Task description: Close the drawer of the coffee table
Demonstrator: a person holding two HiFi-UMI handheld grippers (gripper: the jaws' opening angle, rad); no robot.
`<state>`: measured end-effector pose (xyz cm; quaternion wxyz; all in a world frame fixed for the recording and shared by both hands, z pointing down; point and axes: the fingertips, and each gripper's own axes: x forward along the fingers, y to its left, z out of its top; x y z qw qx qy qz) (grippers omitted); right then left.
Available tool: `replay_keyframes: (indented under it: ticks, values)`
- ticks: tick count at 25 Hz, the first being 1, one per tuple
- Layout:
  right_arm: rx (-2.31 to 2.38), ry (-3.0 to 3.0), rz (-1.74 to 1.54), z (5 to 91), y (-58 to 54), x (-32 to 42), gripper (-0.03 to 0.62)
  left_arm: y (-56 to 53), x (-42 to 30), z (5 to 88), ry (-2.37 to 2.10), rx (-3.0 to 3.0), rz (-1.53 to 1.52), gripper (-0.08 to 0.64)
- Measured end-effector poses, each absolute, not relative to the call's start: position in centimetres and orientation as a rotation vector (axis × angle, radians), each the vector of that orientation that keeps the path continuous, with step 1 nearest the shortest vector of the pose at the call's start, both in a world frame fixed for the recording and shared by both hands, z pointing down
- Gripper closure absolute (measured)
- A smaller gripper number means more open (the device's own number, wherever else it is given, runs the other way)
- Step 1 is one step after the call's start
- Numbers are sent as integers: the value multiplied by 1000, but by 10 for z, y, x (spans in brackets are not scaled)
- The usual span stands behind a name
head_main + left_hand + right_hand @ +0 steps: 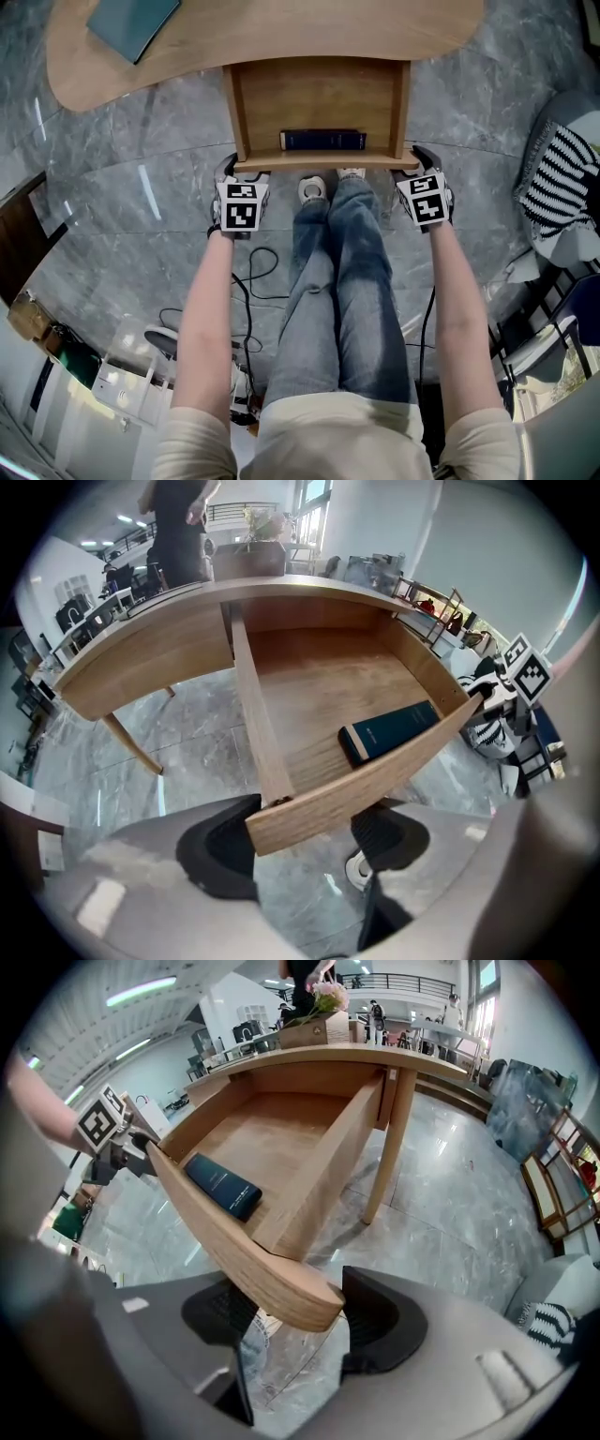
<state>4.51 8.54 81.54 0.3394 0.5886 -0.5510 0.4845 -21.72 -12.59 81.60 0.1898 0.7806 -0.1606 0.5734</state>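
Head view tells you most of it. The table [281,33] fills the 12 o'clock side of the picture. Its drawer [319,94] is pulled well out, sticking toward you at 6 o'clock, so nothing is closed yet.

The thing that matters is the drawer front [323,161]. Its long axis runs 9 to 3 o'clock, square across your line of travel, and the slot it has to go back into lies straight off at 12. So I'd say it's a plain push toward 12.

Your left tool [242,174] sits at the 9 o'clock end of that front and your right tool [412,169] at the 3 o'clock end. They look about level with each other, so neither hand is nearer.

Both gripper views show the jaws spread apart, with the corner of the front panel sitting in the gap. The pads aren't pinching it, so both tools are open and holding nothing. I can't tell whether they're actually touching the wood.

Since you're out at the two corners, my guess is that uneven pressure would skew the drawer in its slot, so push both sides together.

The dark book [322,140] lies inside against the front panel, along the same 9-to-3 line. It looks low enough to ride in without catching.
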Motion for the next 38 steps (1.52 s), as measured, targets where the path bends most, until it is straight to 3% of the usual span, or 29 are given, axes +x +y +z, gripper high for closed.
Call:
replay_keyframes:
  ticks: [38]
  values:
    - [1582, -1460, 1198, 784, 37, 92, 327, -175, -167, 782, -482, 2286, 1542, 258]
